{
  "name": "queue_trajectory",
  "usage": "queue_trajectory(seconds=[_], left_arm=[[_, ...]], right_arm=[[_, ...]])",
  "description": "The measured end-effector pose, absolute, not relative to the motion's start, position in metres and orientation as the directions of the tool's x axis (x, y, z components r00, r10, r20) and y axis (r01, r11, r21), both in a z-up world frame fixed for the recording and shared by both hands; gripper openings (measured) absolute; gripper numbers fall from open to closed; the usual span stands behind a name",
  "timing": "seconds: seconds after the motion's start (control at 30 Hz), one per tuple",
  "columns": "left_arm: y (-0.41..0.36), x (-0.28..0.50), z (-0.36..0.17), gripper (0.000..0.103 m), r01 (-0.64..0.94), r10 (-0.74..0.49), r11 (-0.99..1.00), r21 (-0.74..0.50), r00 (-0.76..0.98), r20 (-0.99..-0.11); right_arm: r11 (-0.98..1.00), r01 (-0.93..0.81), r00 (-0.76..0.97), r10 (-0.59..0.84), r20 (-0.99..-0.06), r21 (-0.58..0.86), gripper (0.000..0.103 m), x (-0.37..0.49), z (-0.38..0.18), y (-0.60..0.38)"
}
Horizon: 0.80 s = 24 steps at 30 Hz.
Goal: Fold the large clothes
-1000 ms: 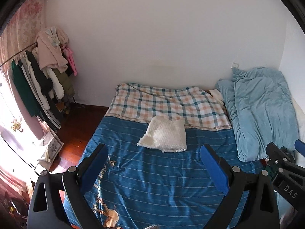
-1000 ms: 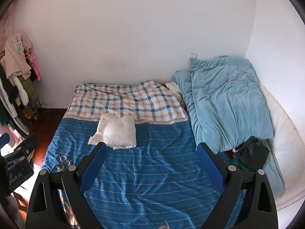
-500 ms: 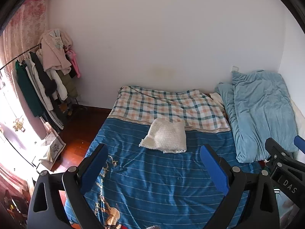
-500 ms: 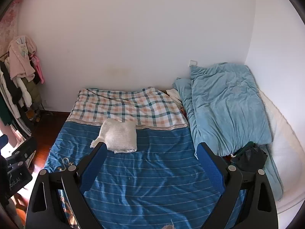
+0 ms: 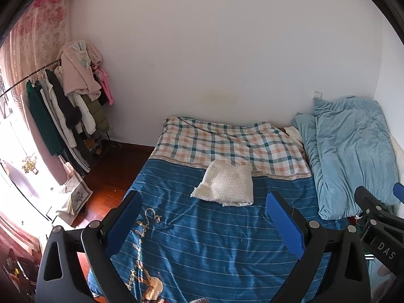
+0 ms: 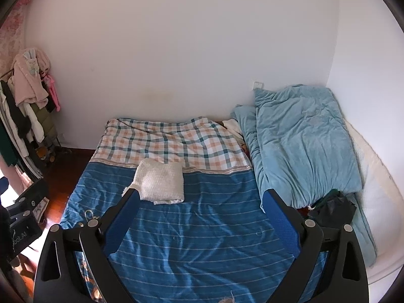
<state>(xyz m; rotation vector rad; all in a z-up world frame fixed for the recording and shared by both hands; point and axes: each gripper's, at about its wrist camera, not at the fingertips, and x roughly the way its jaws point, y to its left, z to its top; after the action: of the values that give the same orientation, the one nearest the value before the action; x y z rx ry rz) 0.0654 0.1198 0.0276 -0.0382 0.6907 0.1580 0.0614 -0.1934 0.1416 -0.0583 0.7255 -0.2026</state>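
A folded cream knitted garment (image 5: 226,185) lies on the blue striped bedspread (image 5: 214,240), just below the plaid section; it also shows in the right wrist view (image 6: 160,183). My left gripper (image 5: 204,214) is open and empty, held above the near part of the bed. My right gripper (image 6: 199,214) is open and empty too, above the bed's near right part. A dark green and black bundle of clothes (image 6: 333,205) lies at the foot of the light blue quilt.
A light blue quilt (image 6: 300,144) is heaped along the bed's right side by the wall. A plaid cover (image 5: 227,144) lies at the far end. A rack of hanging clothes (image 5: 68,101) stands on the wooden floor (image 5: 108,174) to the left.
Both grippers have drawn back and up from the bed, so the whole scene sits lower and farther in view. Both stay open. The folded garment has not moved.
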Motion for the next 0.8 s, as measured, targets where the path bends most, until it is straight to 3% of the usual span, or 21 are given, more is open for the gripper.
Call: queue_trajectory(seconds=[0.8], left_arm=[[0.1123,0.0696,0.0333,0.101,-0.150,0.134,0.988,0.029,0.760,-0.635]], right_arm=[[0.983,0.146,0.738,-0.186,-0.649,-0.115,0.099,0.0637,0.1394,-0.1938]])
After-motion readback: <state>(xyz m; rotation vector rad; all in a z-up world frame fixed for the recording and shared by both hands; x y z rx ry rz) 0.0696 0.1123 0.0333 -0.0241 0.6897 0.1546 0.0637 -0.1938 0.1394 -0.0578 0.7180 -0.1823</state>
